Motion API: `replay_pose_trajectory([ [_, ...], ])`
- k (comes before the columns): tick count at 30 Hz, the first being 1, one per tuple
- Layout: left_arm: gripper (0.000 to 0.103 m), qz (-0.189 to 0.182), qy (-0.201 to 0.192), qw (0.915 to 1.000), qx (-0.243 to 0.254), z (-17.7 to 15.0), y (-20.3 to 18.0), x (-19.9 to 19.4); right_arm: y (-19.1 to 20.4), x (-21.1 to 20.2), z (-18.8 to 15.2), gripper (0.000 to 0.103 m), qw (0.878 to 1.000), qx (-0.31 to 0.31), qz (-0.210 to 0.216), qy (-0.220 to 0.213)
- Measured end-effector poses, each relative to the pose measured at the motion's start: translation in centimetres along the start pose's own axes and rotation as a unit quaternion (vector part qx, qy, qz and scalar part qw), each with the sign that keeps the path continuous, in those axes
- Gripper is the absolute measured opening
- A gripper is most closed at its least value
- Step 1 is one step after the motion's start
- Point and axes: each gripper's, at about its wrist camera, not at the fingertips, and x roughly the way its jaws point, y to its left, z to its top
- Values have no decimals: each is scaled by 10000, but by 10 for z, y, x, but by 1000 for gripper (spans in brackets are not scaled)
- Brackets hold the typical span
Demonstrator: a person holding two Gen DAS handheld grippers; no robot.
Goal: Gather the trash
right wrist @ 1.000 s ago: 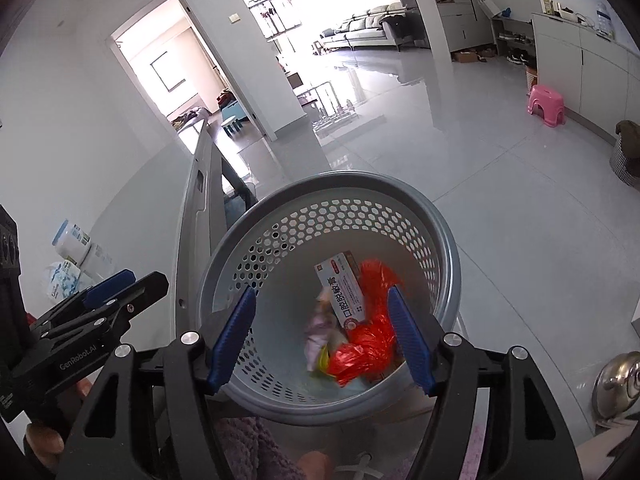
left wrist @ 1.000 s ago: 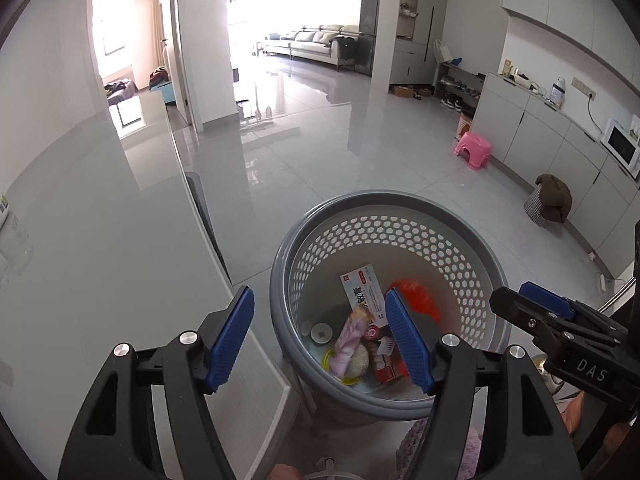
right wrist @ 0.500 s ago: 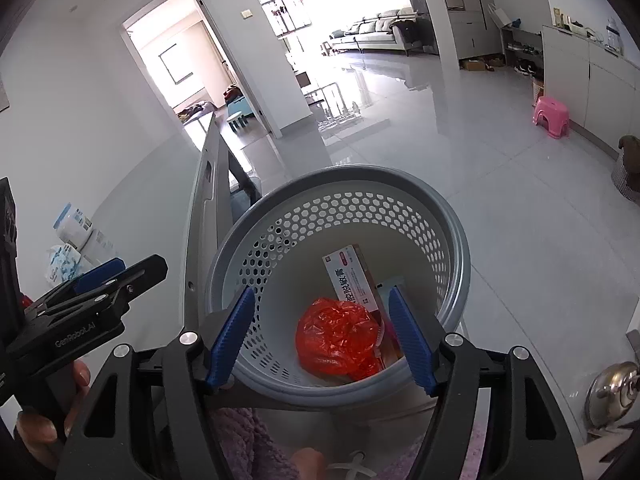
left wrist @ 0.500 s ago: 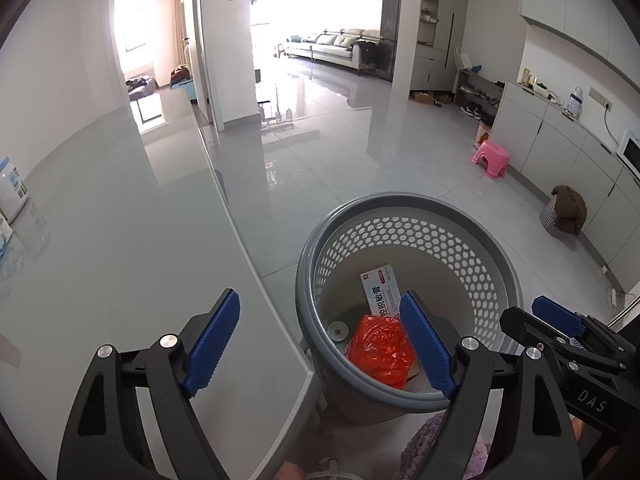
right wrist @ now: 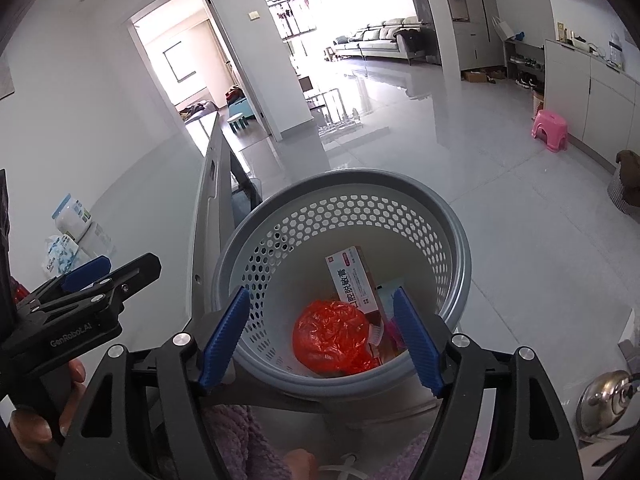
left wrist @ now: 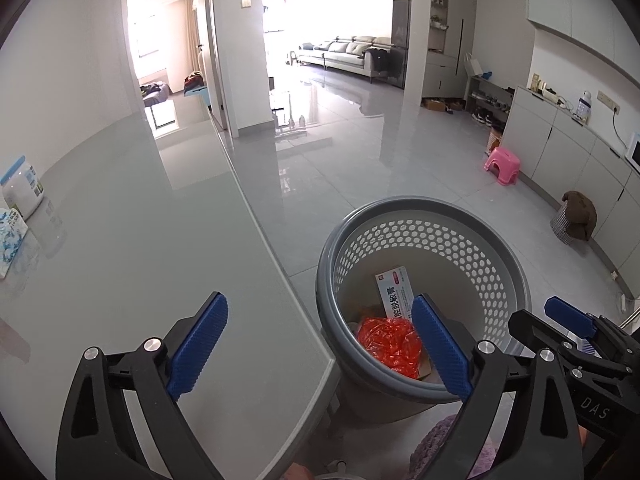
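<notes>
A grey perforated basket (left wrist: 424, 204) (right wrist: 360, 176) stands on the floor beside the table edge. Inside it lie a crumpled red plastic bag (left wrist: 388, 340) (right wrist: 328, 332) and a white medicine box (left wrist: 394, 292) (right wrist: 352, 276) leaning on the wall, with other scraps under them. My left gripper (left wrist: 318, 320) hangs over the table corner and the basket's near rim, its jaws opening wide with nothing between them. My right gripper (right wrist: 320, 308) is above the basket's mouth, its jaws also opening and empty.
The glossy grey table (left wrist: 140, 260) runs along the left, with a white canister (left wrist: 20, 192) and a tissue pack (left wrist: 10, 240) at its far left. A pink stool (left wrist: 502, 164) stands by the cabinets. A steel lid (right wrist: 604, 400) lies at the lower right.
The red bag has dropped and settled on top of the other trash in the basket. Both pairs of jaws have spread wider, and the left gripper has drawn back toward the table.
</notes>
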Motion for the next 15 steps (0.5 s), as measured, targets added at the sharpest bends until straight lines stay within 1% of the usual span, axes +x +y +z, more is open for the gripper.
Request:
replay_pose_trajectory([
  [4,97,90,-43,9999,-21,-1,4,-3,3,-1,0,73,10000,-33,-21,-19],
  [8,97,227,-33,9997,0,-2,7,-3,4,0,-2,73,10000,-73,-60,0],
  [15,97,279,-1,9996,-34,-4,10,-3,4,-1,-3,73,9999,-79,-88,18],
])
